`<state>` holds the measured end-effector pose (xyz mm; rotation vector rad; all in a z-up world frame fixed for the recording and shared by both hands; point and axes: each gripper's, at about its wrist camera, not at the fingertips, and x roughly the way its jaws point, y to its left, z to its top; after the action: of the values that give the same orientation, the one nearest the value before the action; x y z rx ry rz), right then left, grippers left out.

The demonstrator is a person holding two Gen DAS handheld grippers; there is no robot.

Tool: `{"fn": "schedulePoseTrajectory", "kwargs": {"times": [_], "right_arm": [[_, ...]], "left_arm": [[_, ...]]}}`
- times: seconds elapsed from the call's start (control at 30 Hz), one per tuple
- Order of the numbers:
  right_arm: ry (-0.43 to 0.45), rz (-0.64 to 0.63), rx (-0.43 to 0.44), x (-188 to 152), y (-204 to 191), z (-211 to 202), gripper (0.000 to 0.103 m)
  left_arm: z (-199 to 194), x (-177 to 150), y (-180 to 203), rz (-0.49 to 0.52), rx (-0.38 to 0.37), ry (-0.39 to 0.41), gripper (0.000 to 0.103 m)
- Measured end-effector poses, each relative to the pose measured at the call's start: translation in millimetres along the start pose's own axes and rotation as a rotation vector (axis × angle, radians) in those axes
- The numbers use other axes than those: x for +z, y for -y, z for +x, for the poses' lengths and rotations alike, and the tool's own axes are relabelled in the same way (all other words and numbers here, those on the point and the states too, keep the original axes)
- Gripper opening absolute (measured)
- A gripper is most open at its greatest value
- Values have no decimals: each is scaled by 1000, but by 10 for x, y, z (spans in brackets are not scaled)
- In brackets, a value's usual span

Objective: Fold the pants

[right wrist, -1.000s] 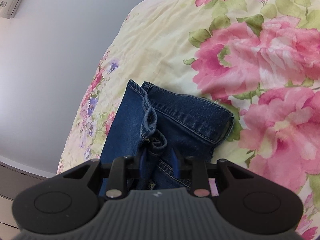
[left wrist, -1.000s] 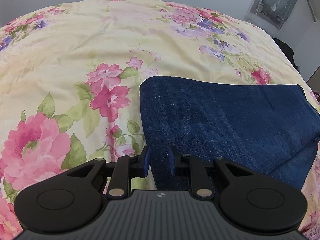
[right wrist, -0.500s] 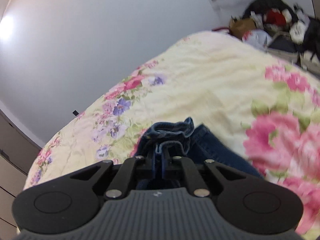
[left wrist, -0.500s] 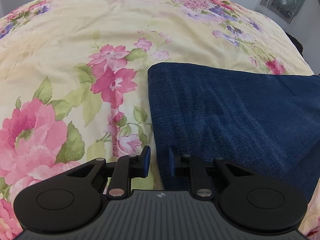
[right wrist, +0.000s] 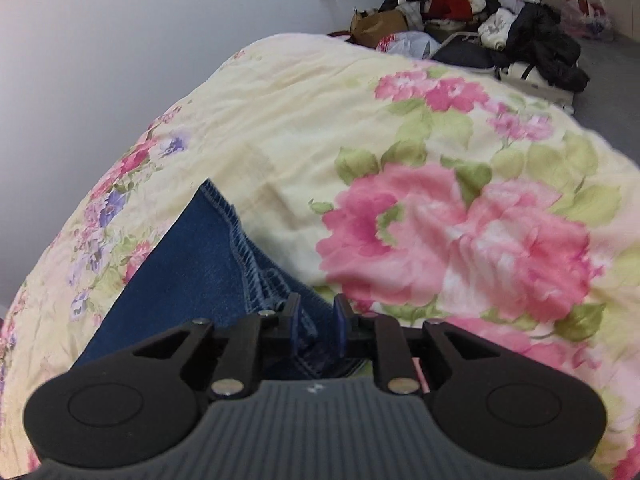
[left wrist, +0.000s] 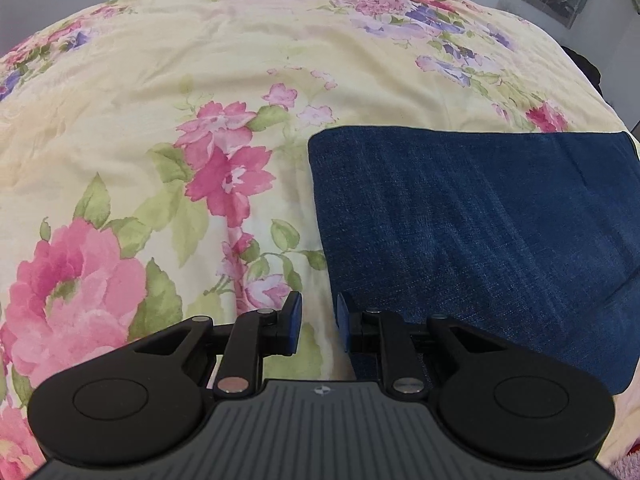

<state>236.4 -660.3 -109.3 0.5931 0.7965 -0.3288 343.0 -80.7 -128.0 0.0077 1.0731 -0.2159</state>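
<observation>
Dark blue denim pants [left wrist: 480, 216] lie folded flat on the floral bedspread [left wrist: 200, 80], filling the right half of the left wrist view. My left gripper [left wrist: 318, 322] is open and empty, just above the folded pants' near left edge. In the right wrist view the pants [right wrist: 192, 264] show a stitched seam edge at lower left. My right gripper [right wrist: 316, 320] is open with denim lying below and between its fingers, nothing clamped.
The bed is covered by a yellow spread with pink flowers [right wrist: 460, 232]. A pile of clothes and bags [right wrist: 480, 20] lies on the floor past the bed's far edge. A grey wall [right wrist: 120, 40] runs along the bed's left side.
My right gripper was shut on a bunched part of the pants; it has lowered, opened and let the denim go flat. My left gripper has drawn back slightly, still open.
</observation>
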Motion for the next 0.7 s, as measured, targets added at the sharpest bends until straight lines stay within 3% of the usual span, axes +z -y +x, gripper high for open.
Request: {"fn": "schedulePoseTrajectory", "kwargs": {"times": [0.1, 0.3, 0.4, 0.5, 0.6, 0.7], "right_arm": [[13, -20, 63, 65, -64, -139, 14], [34, -156, 167, 64, -617, -87, 14], [18, -203, 136, 18, -780, 125, 9], [-24, -203, 71, -59, -698, 375, 2], [-67, -193, 35, -145, -509, 552, 0], [-92, -200, 25, -242, -396, 677, 0]], "left_arm": [[-89, 120, -103, -39, 1, 48, 22], [-176, 431, -107, -75, -39, 144, 22], [-56, 524, -11, -53, -67, 152, 22], [173, 571, 97, -30, -90, 146, 22], [430, 621, 141, -19, -52, 146, 21], [674, 647, 86, -42, -33, 107, 11]]}}
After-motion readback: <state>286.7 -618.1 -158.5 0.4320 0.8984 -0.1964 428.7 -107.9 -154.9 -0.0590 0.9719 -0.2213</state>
